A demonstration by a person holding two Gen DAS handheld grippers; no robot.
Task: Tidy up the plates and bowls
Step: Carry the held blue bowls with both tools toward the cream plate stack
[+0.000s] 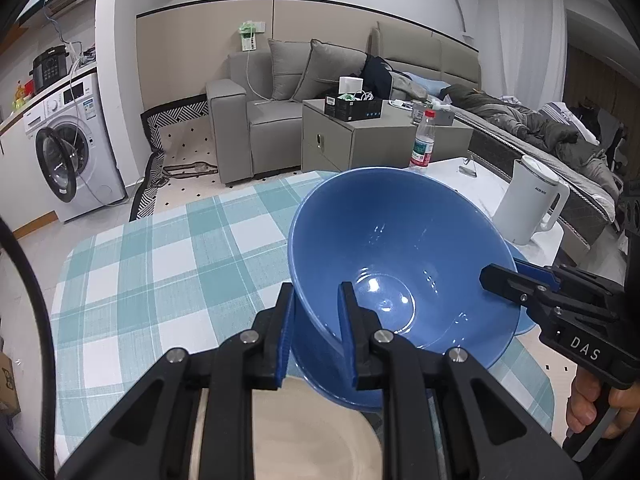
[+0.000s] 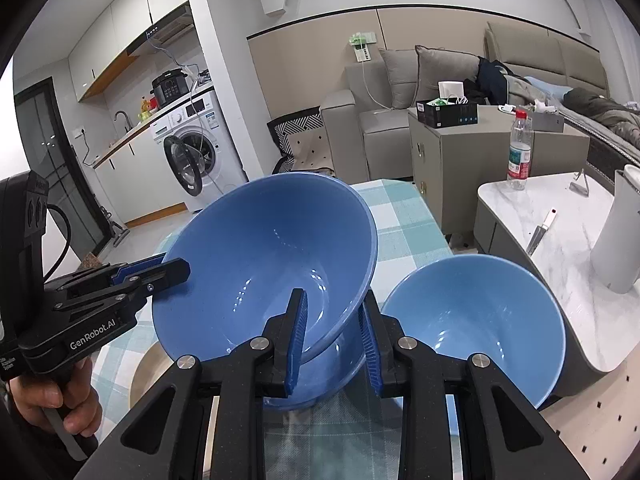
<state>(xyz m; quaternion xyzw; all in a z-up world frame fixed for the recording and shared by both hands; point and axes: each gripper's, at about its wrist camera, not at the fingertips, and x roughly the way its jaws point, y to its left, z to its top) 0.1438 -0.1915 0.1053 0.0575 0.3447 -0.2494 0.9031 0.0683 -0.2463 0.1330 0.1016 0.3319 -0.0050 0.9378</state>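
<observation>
Blue glazed ceramic fills both views: a large deep blue bowl is up and tilted over the teal-and-white checked table, and both tools are on it. The left gripper has its fingers closed across the near rim, one pad inside, one outside. The right gripper does the same from the other side, fingers pinched on the bowl's wall. Under it there's a second blue piece, it looks like another bowl, so I'd call this the stacking step, nesting the big one in. A smaller light-blue bowl waits just beside, to the right.

Next move, I'd say: level the tilt, lower it straight and release both sides together; glazed rims slip, so an uneven release could tip it.

Around them: a beige round plate lies near the table's front edge, partly under the left tool. On the neighbouring white marble side table stand a white electric kettle and a clear plastic water bottle with a red cap, well apart from the stack. Nothing blocks the way down.
</observation>
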